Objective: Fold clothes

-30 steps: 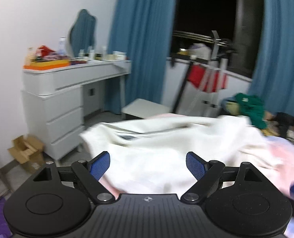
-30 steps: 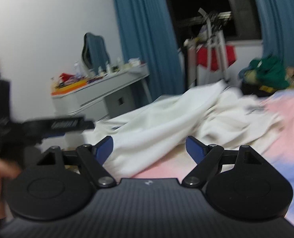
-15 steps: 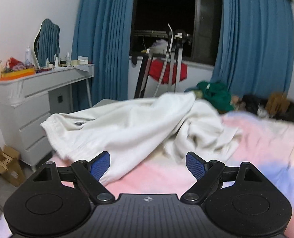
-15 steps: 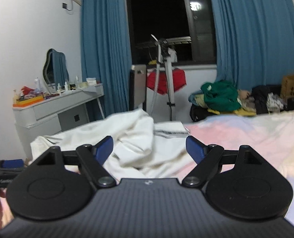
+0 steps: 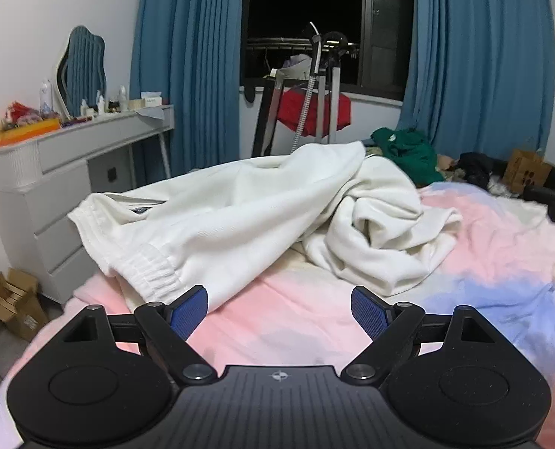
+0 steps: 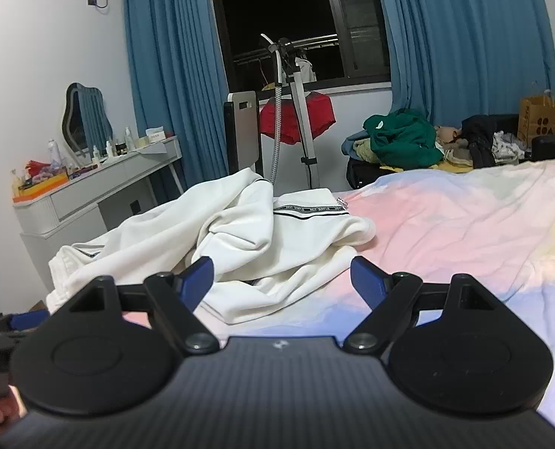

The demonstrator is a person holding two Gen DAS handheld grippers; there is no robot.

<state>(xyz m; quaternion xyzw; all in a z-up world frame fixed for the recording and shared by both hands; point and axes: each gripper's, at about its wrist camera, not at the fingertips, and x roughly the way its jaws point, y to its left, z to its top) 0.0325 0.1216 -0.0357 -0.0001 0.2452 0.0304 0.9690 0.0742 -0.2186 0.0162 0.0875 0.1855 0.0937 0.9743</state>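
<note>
A: Where is the garment?

B: The white garment [image 5: 240, 205] lies crumpled on the bed [image 5: 483, 262], toward its left side, near the dresser [image 5: 53, 194]. One ribbed cuff [image 5: 146, 269] lies closest to the left claw [image 5: 279, 312], and a bunched heap sits to the right of it. From the right wrist view the garment [image 6: 240, 232] shows a black striped band [image 6: 307, 211].

A: And the claws?

B: Left claw is spread wide, holding nothing, over the pink sheet just short of the cuff. Right claw [image 6: 283, 278] is also wide and holds nothing, its left pad [image 6: 199, 275] in front of the cloth; I cannot tell whether it touches.

A: Anything behind?

B: Blue curtains [image 5: 187, 56], a dark window [image 6: 277, 18], a rack with red cloth [image 5: 315, 112] and a green clothes pile [image 6: 401, 138].
</note>
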